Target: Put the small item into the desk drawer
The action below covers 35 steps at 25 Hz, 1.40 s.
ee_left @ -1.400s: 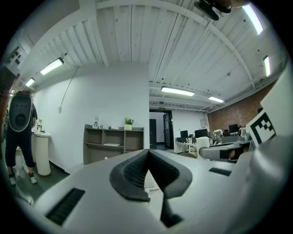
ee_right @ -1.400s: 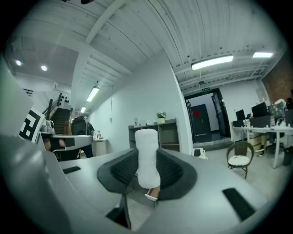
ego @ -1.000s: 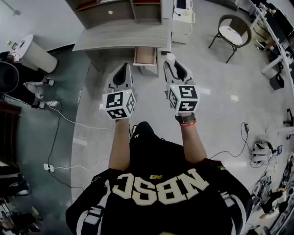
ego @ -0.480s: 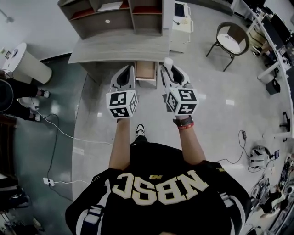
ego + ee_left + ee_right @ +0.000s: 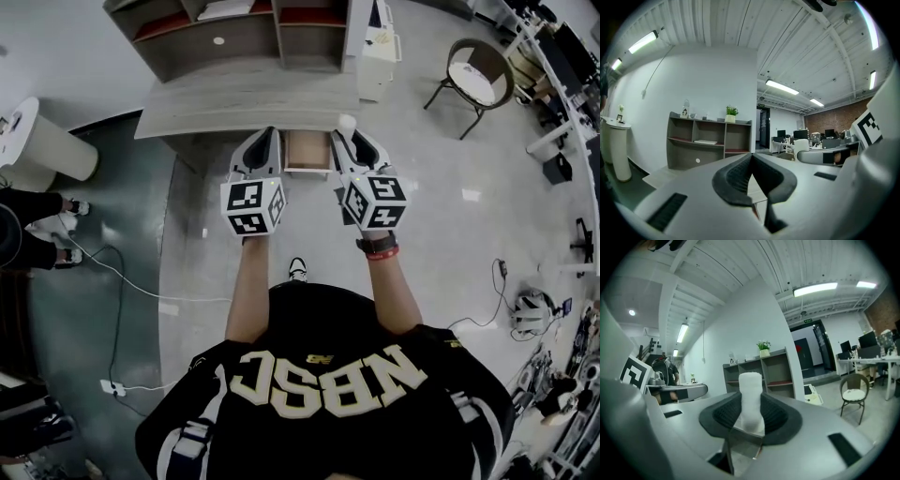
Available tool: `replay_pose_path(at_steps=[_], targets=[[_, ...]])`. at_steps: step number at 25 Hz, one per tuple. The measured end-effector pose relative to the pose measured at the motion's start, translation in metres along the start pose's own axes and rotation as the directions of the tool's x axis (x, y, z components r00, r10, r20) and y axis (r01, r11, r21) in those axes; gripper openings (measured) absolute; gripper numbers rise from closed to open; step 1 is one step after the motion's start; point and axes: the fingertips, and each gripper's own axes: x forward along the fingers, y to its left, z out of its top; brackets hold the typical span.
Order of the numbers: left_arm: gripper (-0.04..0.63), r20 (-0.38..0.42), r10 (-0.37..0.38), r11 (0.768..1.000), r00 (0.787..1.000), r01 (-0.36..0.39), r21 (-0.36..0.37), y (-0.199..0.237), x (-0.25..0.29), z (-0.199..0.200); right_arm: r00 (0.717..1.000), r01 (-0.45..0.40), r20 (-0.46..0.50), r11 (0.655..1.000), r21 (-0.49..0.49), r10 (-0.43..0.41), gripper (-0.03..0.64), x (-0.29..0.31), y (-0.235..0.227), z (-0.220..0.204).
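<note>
Transport step: small white cylindrical item (image 5: 751, 397) is clamped in right gripper (image 5: 349, 139), held just beside open wooden desk drawer (image 5: 307, 150).
Empty left gripper (image 5: 265, 141) is closed; lowering into drawer, then release, is judged next.

Bright, even light came from ceiling tubes (image 5: 814, 288); pale glare spots lay on the glossy floor (image 5: 472, 196) right of the surface (image 5: 244, 108). Gripper views bowed toward black corners, with their nearest parts blurred.
</note>
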Motion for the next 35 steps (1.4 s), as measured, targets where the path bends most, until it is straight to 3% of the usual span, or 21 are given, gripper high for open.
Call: replay_pose_path(at_steps=[6, 11, 22, 29, 35], targets=[[0.014, 0.008, -0.058, 0.998, 0.998, 0.058, -0.013, 0.041, 0.026, -0.012, 1.000, -0.001, -0.007, 1.000, 0.010, 0.001, 0.135, 0.044, 0.016, -0.012], [0.014, -0.088, -0.042, 0.999, 0.995, 0.044, 0.016, 0.062, 0.041, -0.048, 0.998, 0.033, -0.062, 0.999, 0.009, -0.032, 0.135, 0.065, 0.012, -0.031], [0.014, -0.184, -0.058, 0.998, 0.981, 0.053, -0.031, 0.079, 0.096, -0.102, 0.986, 0.053, -0.159, 0.999, 0.006, -0.051, 0.133, 0.119, -0.031, -0.063], [0.014, -0.258, -0.075, 0.993, 0.963, 0.047, -0.111, 0.083, 0.131, -0.139, 0.957, 0.039, -0.286, 0.999, -0.001, -0.038, 0.133, 0.153, -0.056, -0.104], [0.014, -0.329, -0.084, 0.992, 0.941, 0.046, -0.121, 0.084, 0.147, -0.180, 0.923, 0.016, -0.384, 1.000, -0.002, -0.016, 0.133, 0.171, -0.063, -0.141]])
